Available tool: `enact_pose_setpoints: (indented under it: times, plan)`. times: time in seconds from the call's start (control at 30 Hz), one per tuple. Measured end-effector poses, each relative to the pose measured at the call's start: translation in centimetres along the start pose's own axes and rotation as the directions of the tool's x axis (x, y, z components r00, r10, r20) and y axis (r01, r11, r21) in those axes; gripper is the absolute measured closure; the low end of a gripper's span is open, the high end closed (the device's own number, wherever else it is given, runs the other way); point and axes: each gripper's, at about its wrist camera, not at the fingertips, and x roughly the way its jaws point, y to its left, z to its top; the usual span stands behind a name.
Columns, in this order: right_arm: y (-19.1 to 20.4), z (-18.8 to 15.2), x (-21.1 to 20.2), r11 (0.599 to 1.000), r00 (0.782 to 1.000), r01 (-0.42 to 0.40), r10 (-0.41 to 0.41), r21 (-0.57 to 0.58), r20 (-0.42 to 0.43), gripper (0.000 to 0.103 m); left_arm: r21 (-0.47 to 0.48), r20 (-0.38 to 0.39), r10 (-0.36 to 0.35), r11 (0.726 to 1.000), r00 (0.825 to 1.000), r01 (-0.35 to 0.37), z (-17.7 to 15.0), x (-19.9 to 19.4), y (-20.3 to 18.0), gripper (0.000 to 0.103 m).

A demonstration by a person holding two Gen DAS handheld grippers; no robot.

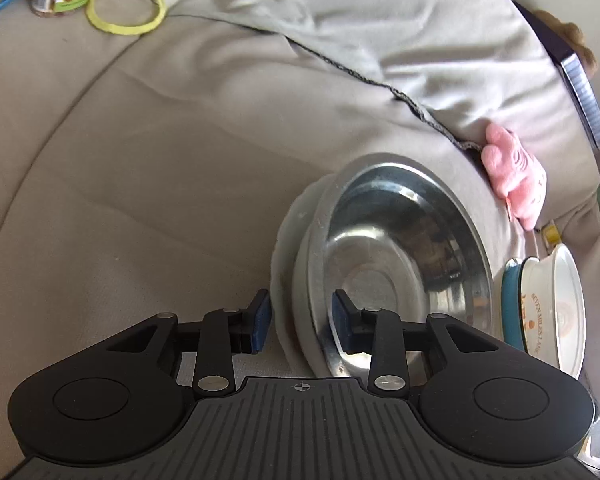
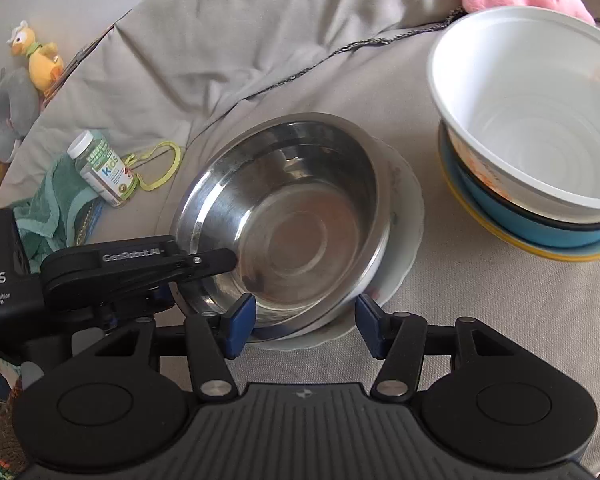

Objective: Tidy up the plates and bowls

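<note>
Left gripper point(image 1: 302, 322): jaws parted, straddling the near rim of the steel bowl point(image 1: 396, 264), pads not visibly pressing. Right gripper point(image 2: 306, 326): jaws released, wide, nothing gripped, at the same bowl's near edge. Steel bowl: mouth up, tilted, nested on a white plate point(image 2: 408, 216) on the beige cloth point(image 2: 460, 312). Beside it, apart: white bowl point(image 2: 540, 120), upright, stacked in a blue bowl point(image 2: 540, 228) on a yellow plate point(image 2: 540, 250).
</note>
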Motion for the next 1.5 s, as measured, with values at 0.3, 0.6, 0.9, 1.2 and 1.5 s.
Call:
enact_pose_setpoints:
  times: [0.3, 0.6, 0.9, 1.2, 1.5]
  plan:
    - [1.3, -0.4, -0.1, 0.997, 0.997, 0.070, -0.070, 0.033, 0.013, 0.041, 0.004, -0.004, -0.013, 1.000, 1.000, 0.013, 0.4, 0.5, 0.3, 0.069]
    - [-2.4, -0.5, 3.2, 0.943, 0.996, -0.010, 0.041, 0.333, -0.085, 0.041, 0.012, -0.001, -0.026, 1.000, 1.000, 0.026, 0.3, 0.4, 0.4, 0.070]
    - [-0.9, -0.4, 4.0, 0.971, 0.998, -0.014, 0.029, 0.241, -0.059, 0.049, 0.033, 0.010, -0.005, 0.999, 1.000, 0.005, 1.1, 0.8, 0.0, 0.070]
    - [-0.7, 2.2, 5.6, 0.976, 1.000, -0.014, 0.017, 0.216, -0.011, 0.050, 0.027, 0.021, -0.001, 1.000, 1.000, 0.001, 2.4, 1.7, 0.1, 0.070]
    - [-1.6, 0.7, 1.8, 0.981, 0.995, -0.096, 0.091, 0.166, 0.040, 0.047, -0.012, 0.098, -0.016, 1.000, 0.995, 0.017, 1.3, -1.0, 0.3, 0.069]
